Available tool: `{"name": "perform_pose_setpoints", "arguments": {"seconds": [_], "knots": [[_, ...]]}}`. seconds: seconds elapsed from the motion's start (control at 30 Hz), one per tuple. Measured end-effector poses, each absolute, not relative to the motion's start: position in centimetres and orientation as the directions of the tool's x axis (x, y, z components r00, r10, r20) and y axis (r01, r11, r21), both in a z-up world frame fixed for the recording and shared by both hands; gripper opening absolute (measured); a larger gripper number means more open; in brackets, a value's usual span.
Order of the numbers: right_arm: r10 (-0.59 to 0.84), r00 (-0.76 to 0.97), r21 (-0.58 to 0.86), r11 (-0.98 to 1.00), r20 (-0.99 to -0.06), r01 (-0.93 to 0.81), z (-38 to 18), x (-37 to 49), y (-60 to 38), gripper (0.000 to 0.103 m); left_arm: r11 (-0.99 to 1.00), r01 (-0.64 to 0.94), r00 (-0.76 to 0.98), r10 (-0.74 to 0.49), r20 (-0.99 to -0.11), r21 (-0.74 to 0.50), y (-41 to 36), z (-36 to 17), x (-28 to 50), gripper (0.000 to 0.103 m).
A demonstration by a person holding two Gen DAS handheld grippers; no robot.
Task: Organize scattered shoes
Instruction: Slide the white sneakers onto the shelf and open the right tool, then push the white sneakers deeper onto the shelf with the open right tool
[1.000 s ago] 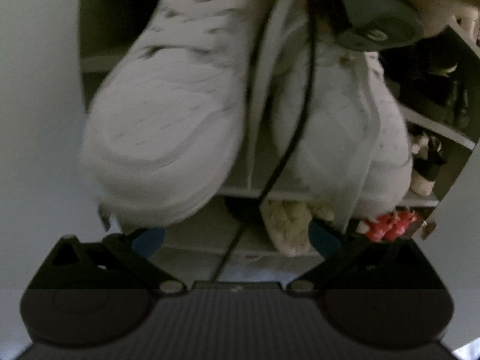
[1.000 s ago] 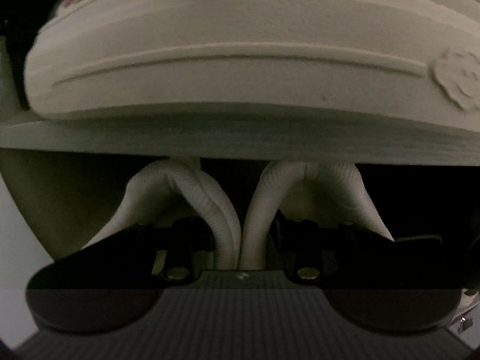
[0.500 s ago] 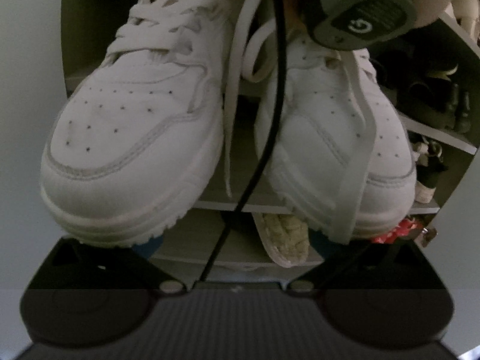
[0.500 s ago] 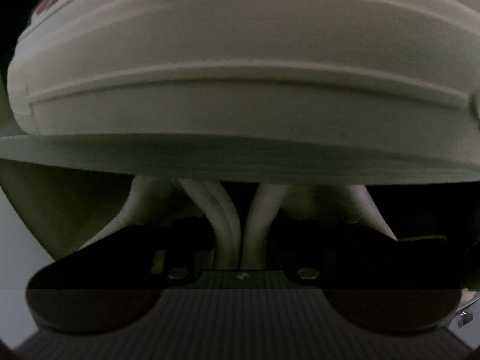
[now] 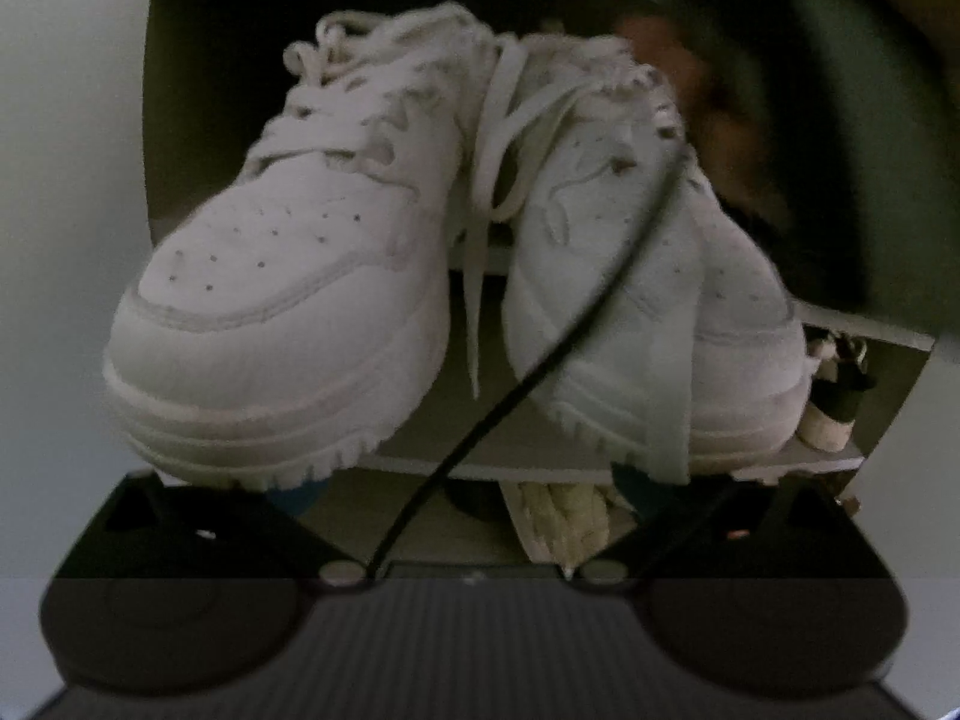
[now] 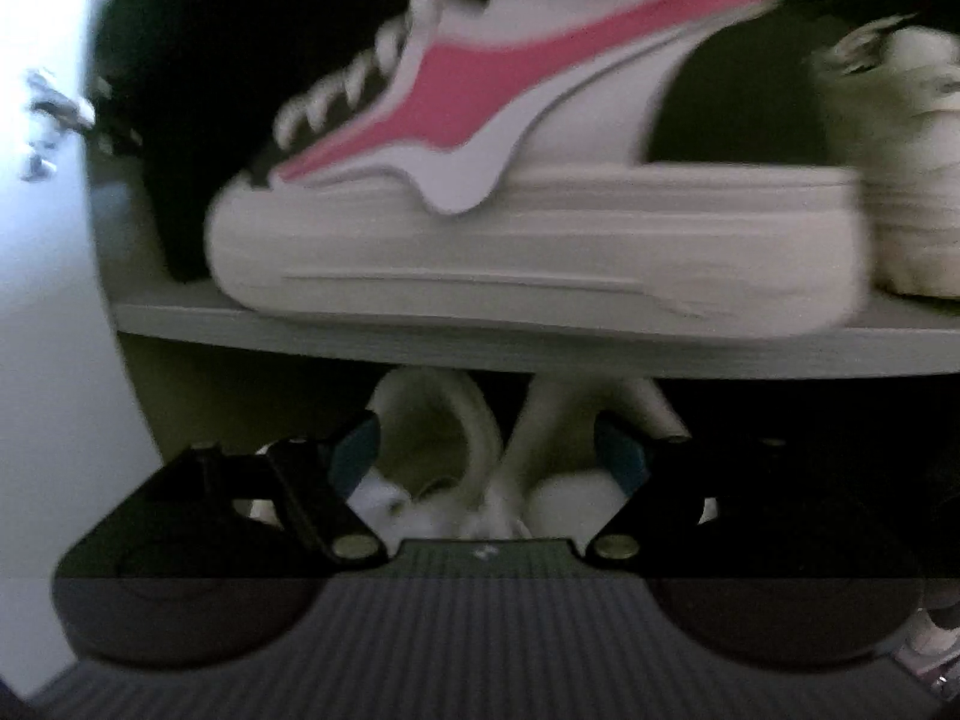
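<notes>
A shoe rack (image 5: 540, 468) is faced by both cameras, and its shelves carry everything seen. In the left wrist view a pair of white sneakers (image 5: 282, 300) is set side by side on a shelf, toes out over the front edge, probably so the pair reads as sorted; loose laces hang between them and a black cable crosses the right one. In the right wrist view a pink-striped sneaker (image 6: 528, 222) is stood sideways along the front edge of a shelf (image 6: 540, 348), its thick sole flush with the board, with another white shoe (image 6: 912, 180) just beside its heel. White shoes are tucked on the shelf below. The left gripper (image 5: 468, 480) is held wide open with nothing between its jaws, below the pair's toes. The right gripper (image 6: 489, 456) has just been opening; its jaws stand apart and empty below the shelf, which suggests the pink-striped sneaker has been let go where it belongs. A straw-coloured shoe (image 5: 564, 516) is seen on the lower shelf
</notes>
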State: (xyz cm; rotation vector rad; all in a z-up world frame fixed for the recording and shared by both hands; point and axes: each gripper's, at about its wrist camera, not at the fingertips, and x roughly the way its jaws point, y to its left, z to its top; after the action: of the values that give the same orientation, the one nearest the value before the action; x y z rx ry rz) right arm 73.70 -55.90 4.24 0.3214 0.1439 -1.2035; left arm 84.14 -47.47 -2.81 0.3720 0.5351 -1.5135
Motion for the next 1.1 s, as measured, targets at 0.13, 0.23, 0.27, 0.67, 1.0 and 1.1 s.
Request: {"name": "perform_pose_setpoints", "arguments": {"seconds": [0.13,0.23,0.27,0.67,1.0,1.1], "knots": [[-0.905,0.382,0.203,0.345,-0.188,0.917,3.8,70.3,-54.0,0.081,0.031,0.997,-0.012,-0.857,-0.515,-0.074,-46.7,-2.1,84.6,0.098],[-0.904,0.386,0.240,0.339,-0.183,0.909,2.4,69.0,-52.4,0.088,0.028,0.997,-0.011,-0.866,-0.499,-0.070,-46.2,-1.8,85.0,0.098],[-0.903,0.389,0.258,0.338,-0.184,0.905,2.7,67.6,-52.7,0.088,0.027,0.997,-0.011,-0.867,-0.498,-0.071,-46.1,-1.7,85.2,0.098],[-0.746,0.593,0.702,0.247,-0.302,0.668,-4.1,59.0,-51.1,0.089,0.006,1.000,-0.005,-0.867,-0.498,-0.020,-50.3,-2.6,81.7,0.098],[-0.716,0.625,0.729,0.243,-0.311,0.640,-3.4,62.5,-54.2,0.076,0.044,0.999,0.030,-0.885,-0.465,-0.021,-51.4,-2.2,82.7,0.097],[-0.707,0.640,0.758,0.230,-0.301,0.611,-3.4,62.6,-56.2,0.076,0.073,0.997,0.053,-0.892,-0.449,-0.027,-53.0,-1.7,83.4,0.098]]}}
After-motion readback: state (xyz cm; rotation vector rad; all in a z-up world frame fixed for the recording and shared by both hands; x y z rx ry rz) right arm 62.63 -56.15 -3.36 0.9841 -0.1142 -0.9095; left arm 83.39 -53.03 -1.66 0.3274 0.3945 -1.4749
